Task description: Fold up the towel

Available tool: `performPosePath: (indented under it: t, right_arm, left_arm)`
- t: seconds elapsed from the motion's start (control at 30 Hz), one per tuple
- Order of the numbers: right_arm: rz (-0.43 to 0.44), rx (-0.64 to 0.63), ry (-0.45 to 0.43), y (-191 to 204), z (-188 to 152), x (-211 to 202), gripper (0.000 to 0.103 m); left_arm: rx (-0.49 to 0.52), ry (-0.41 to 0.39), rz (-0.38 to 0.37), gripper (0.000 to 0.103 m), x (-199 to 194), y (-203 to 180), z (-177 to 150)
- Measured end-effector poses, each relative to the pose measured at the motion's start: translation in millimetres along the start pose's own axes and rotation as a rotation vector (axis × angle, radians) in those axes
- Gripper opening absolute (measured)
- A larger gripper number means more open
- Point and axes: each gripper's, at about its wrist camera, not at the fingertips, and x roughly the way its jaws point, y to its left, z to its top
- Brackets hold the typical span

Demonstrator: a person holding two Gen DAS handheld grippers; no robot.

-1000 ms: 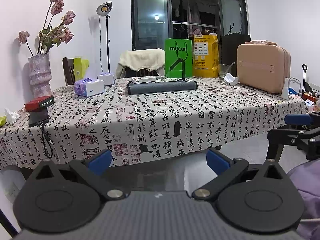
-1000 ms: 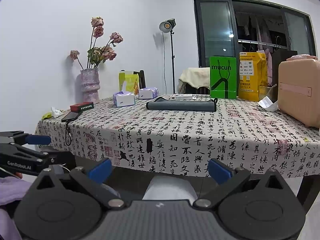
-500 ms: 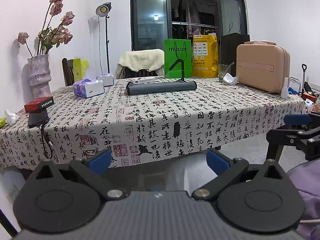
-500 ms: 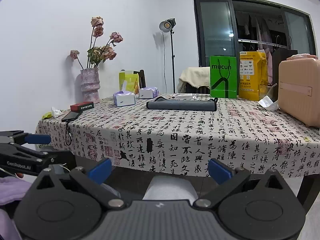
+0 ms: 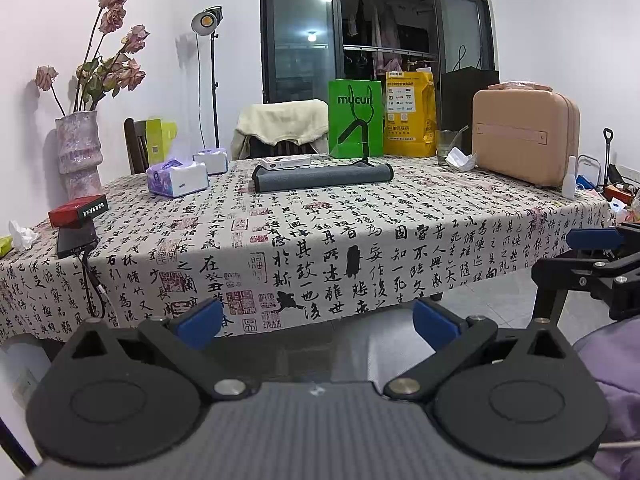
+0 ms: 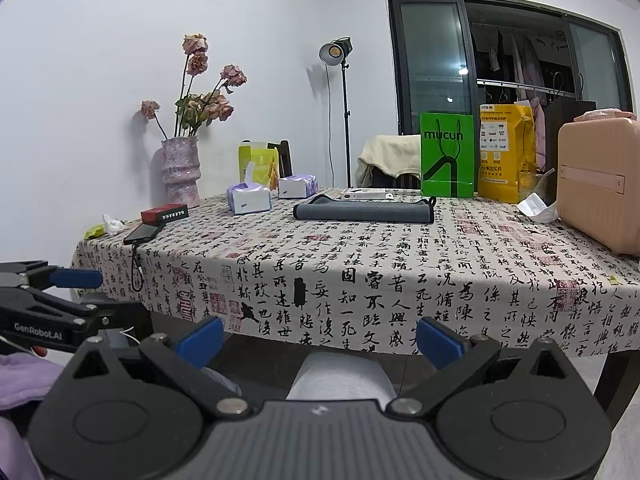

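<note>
Nothing has shifted since a second ago: both views match, table and clutter in the same spots.

Left gripper [image 5: 316, 322]: jaws spread wide, nothing between the blue pads, held level below the table's near edge and pointing at it. Right gripper [image 6: 318, 340]: same story, wide apart, empty, level, aimed at the hanging tablecloth [image 6: 360, 280]. They sit side by side; each shows at the edge of the other's view, right gripper [image 5: 592, 256], left gripper [image 6: 52, 300]. Purple fabric [image 6: 24, 376] lies below the left gripper, low in frame; can't tell what it is.

Towel [image 5: 322, 177]: grey, rolled or folded into a long strip, lying crosswise toward the far side of the table, well apart from both grippers. White flat box [image 5: 286, 161] just behind it, green bag [image 5: 354, 118] upright behind that.

Room: wide bare stretch of cloth between near edge and towel. Left side holds tissue boxes [image 5: 178, 178], red box [image 5: 78, 210], black device with cable [image 5: 76, 238] over the edge, and vase [image 5: 78, 156]. Right side holds pink case [image 5: 524, 138], glass [image 5: 448, 146] and yellow bag [image 5: 410, 120].
</note>
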Motion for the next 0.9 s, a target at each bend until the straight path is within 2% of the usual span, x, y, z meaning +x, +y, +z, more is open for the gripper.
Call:
performPosePath:
  t: [0.9]
  right_arm:
    - [0.005, 0.0, 0.001, -0.8, 1.4, 0.5, 0.103]
  left_arm:
    - [0.005, -0.01, 0.008, 0.103, -2.3, 0.5, 1.6]
